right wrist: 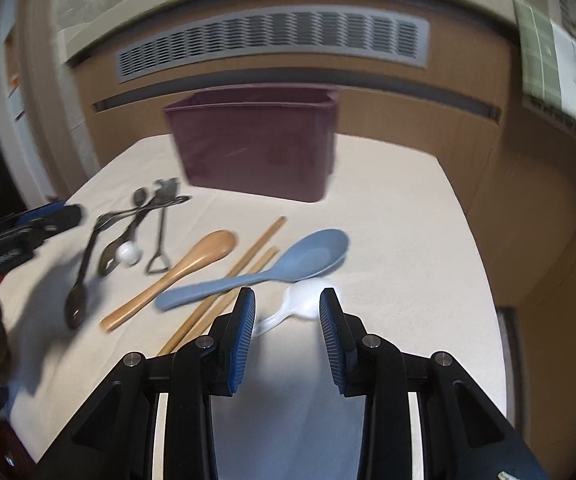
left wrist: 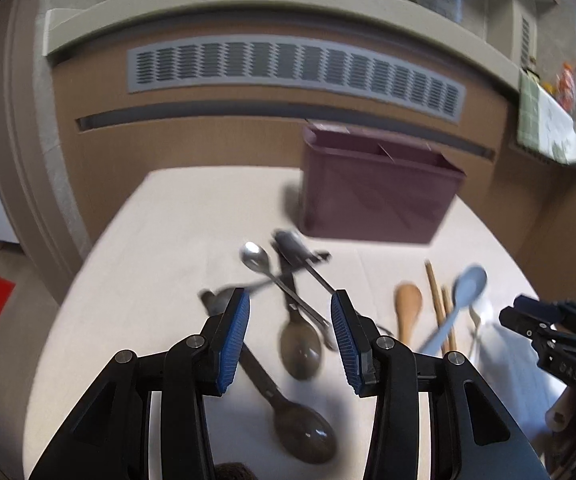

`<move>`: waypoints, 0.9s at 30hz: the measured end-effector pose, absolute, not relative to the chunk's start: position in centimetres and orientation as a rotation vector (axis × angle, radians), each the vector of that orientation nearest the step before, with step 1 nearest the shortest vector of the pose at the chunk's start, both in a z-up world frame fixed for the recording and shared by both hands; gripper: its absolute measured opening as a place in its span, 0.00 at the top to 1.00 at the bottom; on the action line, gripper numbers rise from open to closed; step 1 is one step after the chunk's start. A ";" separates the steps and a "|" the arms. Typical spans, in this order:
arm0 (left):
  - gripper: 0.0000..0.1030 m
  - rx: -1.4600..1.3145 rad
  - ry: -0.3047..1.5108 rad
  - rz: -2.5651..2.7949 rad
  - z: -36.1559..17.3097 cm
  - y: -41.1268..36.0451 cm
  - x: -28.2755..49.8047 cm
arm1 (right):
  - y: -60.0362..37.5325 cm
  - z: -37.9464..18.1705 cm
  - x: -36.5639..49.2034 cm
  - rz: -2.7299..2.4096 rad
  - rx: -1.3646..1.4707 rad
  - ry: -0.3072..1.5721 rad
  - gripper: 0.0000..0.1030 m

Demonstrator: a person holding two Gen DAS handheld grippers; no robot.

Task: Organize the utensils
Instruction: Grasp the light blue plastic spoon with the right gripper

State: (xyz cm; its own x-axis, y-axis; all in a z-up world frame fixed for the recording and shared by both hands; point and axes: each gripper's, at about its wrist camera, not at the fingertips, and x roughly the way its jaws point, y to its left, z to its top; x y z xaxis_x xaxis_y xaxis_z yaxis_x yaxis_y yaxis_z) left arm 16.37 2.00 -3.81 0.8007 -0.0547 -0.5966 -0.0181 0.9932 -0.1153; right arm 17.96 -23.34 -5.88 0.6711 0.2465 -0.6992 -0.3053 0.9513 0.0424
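A maroon utensil holder [left wrist: 372,196] [right wrist: 255,148] stands at the far side of the white table. Several utensils lie loose in front of it. My left gripper [left wrist: 290,308] is open above a pile of metal spoons [left wrist: 300,344] and dark spoons [left wrist: 304,436]. My right gripper [right wrist: 288,300] is open just above a white spoon [right wrist: 308,300]. A blue plastic spoon [right wrist: 283,268] [left wrist: 458,300], a wooden spoon [right wrist: 179,272] [left wrist: 408,308] and wooden chopsticks [right wrist: 231,280] [left wrist: 438,304] lie beside it.
The table [right wrist: 400,240] is covered with a white cloth. A brown cabinet with a grey vent [left wrist: 296,68] stands behind it. The other gripper shows at the right edge of the left wrist view [left wrist: 548,332] and the left edge of the right wrist view [right wrist: 19,232].
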 end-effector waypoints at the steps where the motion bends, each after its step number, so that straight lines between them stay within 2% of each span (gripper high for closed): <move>1: 0.58 -0.122 0.636 -0.010 -3.6 2.6 16.3 | -24.0 -6.0 19.2 0.312 -0.024 0.798 0.69; 9: 0.58 -0.169 0.628 0.024 -3.6 6.2 15.5 | -25.9 -7.8 25.7 0.247 0.181 0.895 0.72; 12: 0.58 -0.181 0.648 0.008 -4.3 6.2 15.7 | -25.4 -8.9 27.0 0.235 0.209 0.943 0.76; 13: 0.58 -0.174 0.654 0.004 -4.6 6.0 15.7 | -25.1 -8.9 26.9 0.234 0.204 0.929 0.88; 14: 0.58 -0.169 0.662 -0.002 -4.9 5.7 15.8 | -24.8 -8.7 26.9 0.253 0.200 0.924 0.91; 21: 0.58 -0.127 0.691 -0.026 -5.8 3.9 16.2 | -23.6 -3.6 23.6 0.345 0.114 0.724 0.93; 27: 0.58 -0.109 0.754 -0.052 -6.3 4.8 18.1 | -23.6 -2.5 21.5 0.386 0.062 0.686 0.93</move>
